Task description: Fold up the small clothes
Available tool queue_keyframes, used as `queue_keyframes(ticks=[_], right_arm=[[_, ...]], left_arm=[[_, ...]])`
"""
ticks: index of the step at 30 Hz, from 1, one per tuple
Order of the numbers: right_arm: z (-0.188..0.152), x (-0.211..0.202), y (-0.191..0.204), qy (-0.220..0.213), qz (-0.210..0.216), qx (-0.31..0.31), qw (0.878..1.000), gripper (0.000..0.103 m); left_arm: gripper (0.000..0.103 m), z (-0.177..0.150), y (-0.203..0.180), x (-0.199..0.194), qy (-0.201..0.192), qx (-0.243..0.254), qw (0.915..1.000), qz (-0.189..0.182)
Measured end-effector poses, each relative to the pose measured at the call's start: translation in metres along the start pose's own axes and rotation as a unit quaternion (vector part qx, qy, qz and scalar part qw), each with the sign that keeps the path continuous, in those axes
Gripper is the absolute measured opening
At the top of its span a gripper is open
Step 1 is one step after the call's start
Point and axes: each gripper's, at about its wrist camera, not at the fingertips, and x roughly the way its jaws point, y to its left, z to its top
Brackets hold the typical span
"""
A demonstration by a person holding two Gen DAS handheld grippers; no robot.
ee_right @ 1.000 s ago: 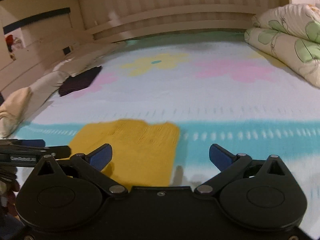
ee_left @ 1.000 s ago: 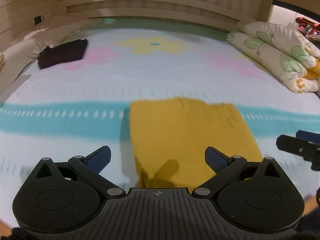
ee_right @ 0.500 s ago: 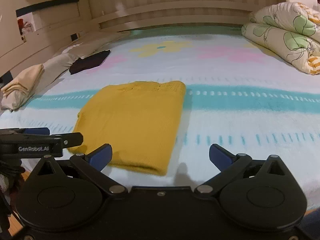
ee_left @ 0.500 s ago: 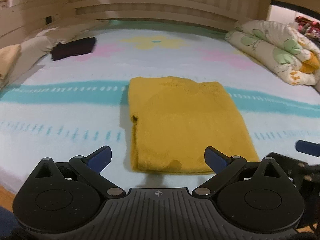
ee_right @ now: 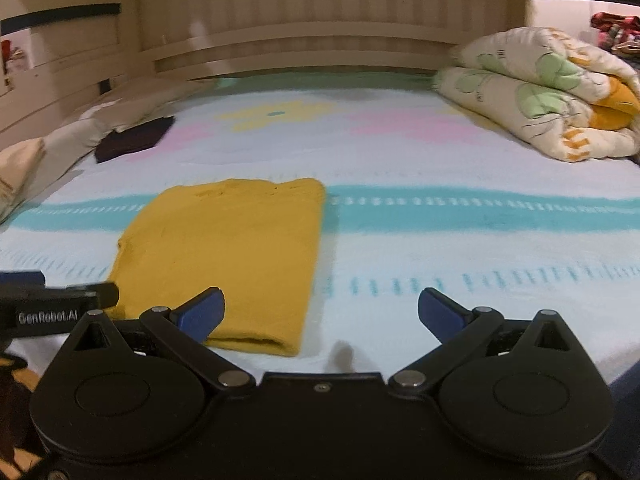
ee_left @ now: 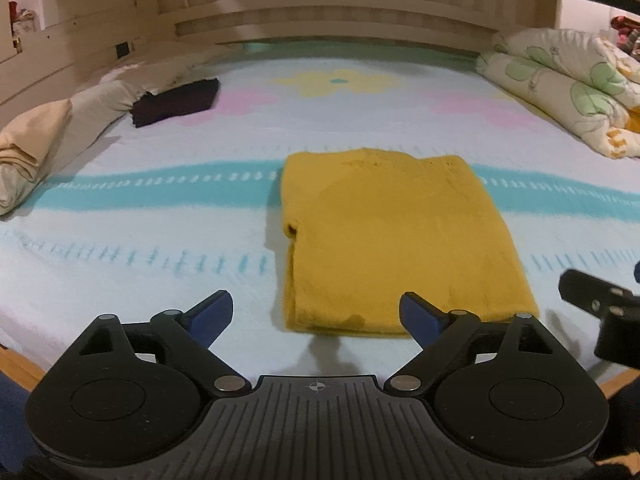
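Mustard-yellow folded garment point(ee_left: 396, 248) lay flat on the bed point(ee_left: 160, 264), across its teal stripe. From the left wrist view, the left hand-held gripper point(ee_left: 318, 312) hovered at the garment's near edge, jaws apart after just narrowing a little, nothing between them; the right hand-held gripper's tip point(ee_left: 592, 296) showed at the right edge, and a cream pillow point(ee_left: 28, 152) far left. From the right wrist view, the right hand-held gripper point(ee_right: 320, 310) was spread wide and empty, the garment point(ee_right: 224, 252) left of centre, a floral quilt point(ee_right: 536, 92) larger at right, a dark folded cloth point(ee_right: 134, 138) far left.
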Motion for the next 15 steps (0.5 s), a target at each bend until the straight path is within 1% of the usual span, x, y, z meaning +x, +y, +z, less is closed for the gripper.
queue_keyframes(ticks=[3, 5, 7, 9, 11, 15], right_arm=[[0.0002, -0.0010, 0.0001, -0.001, -0.003, -0.001, 1.000, 0.102], [0.0010, -0.0007, -0.0005, 0.003, 0.012, -0.001, 1.000, 0.102], [0.0020, -0.0005, 0.0000, 0.008, 0.039, 0.006, 0.999, 0.102], [0.0017, 0.0000, 0.0030, 0.013, 0.051, 0.008, 0.999, 0.102], [0.0011, 0.0005, 0.0063, 0.016, 0.054, 0.002, 0.998, 0.102], [-0.0001, 0.0024, 0.0087, 0.028, 0.060, 0.000, 0.998, 0.102]], left_arm=[[0.090, -0.0035, -0.0042, -0.0012, 0.005, 0.004, 0.9999, 0.009], [0.090, -0.0049, -0.0065, -0.0034, 0.004, 0.009, 0.9997, 0.021], [0.090, -0.0062, -0.0079, -0.0053, 0.004, 0.012, 0.9995, 0.030], [0.090, -0.0067, -0.0069, -0.0056, 0.006, 0.011, 0.9996, 0.025], [0.090, -0.0068, -0.0045, -0.0051, 0.012, 0.003, 0.9998, 0.013], [0.089, -0.0061, -0.0033, -0.0022, 0.022, -0.006, 0.9997, 0.003]])
